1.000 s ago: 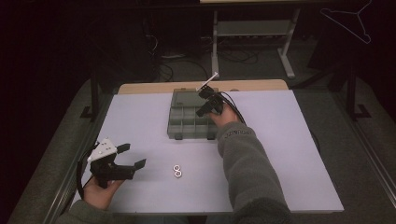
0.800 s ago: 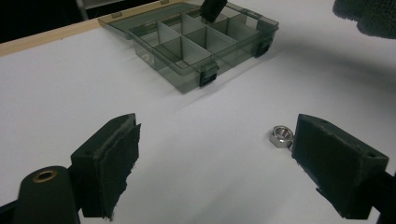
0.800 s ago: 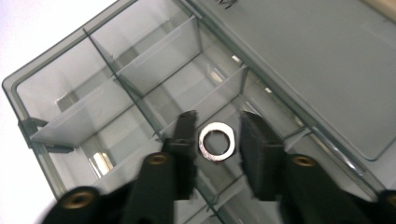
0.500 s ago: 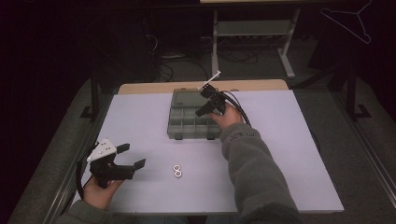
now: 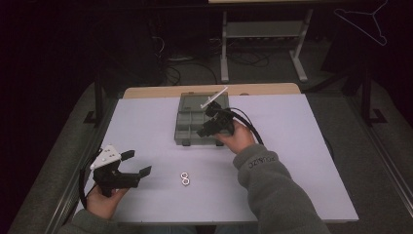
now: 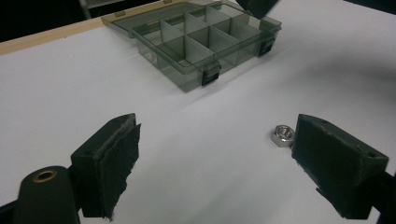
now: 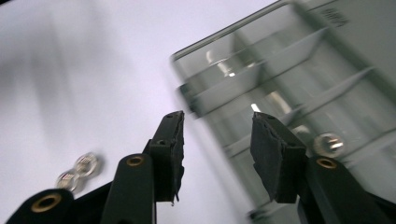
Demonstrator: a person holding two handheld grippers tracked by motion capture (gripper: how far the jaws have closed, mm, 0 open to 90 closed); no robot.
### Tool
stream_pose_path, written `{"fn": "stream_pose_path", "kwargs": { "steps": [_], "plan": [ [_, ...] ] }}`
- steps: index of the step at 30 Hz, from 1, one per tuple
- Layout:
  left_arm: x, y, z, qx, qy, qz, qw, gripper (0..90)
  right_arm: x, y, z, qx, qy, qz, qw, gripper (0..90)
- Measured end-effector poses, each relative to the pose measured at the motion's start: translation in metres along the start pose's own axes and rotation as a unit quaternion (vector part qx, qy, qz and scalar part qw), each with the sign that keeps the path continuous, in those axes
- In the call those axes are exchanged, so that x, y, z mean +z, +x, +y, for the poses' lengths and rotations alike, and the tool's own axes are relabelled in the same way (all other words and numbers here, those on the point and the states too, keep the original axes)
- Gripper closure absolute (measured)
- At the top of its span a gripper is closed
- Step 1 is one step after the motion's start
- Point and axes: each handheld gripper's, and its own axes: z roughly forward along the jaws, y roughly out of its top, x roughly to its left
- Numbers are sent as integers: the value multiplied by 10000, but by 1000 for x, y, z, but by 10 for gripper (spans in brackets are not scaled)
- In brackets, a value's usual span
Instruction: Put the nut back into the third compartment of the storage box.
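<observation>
Jaws of my right gripper (image 7: 217, 154) have just been opening, nothing between them, over the compartment box (image 5: 195, 122); left gripper (image 6: 215, 163) wide open, empty, near the table's (image 5: 292, 146) front-left corner beside two nuts (image 5: 184, 179).

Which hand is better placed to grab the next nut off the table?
Left, probably. The left gripper hovers low with jaws wide open right beside the two nuts. The right gripper is farther away over the compartment box; its empty jaws have just been opening.

Dim room, dark all round; the pale counter (image 5: 146, 126) catches overhead light, and the right gripper view is motion-blurred.
</observation>
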Motion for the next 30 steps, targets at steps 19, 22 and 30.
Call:
{"fn": "stream_pose_path", "kwargs": {
  "steps": [19,22,30],
  "plan": [
    [1,0,-1,-1,12,16,10000,142,20,77,-40,-509,121,665,9964,530],
    [1,0,0,-6,10,19,10000,142,26,90,-45,-637,186,747,9950,538],
    [1,1,0,-10,11,17,10000,142,39,103,-56,-678,320,859,9935,564]
  ]
}}
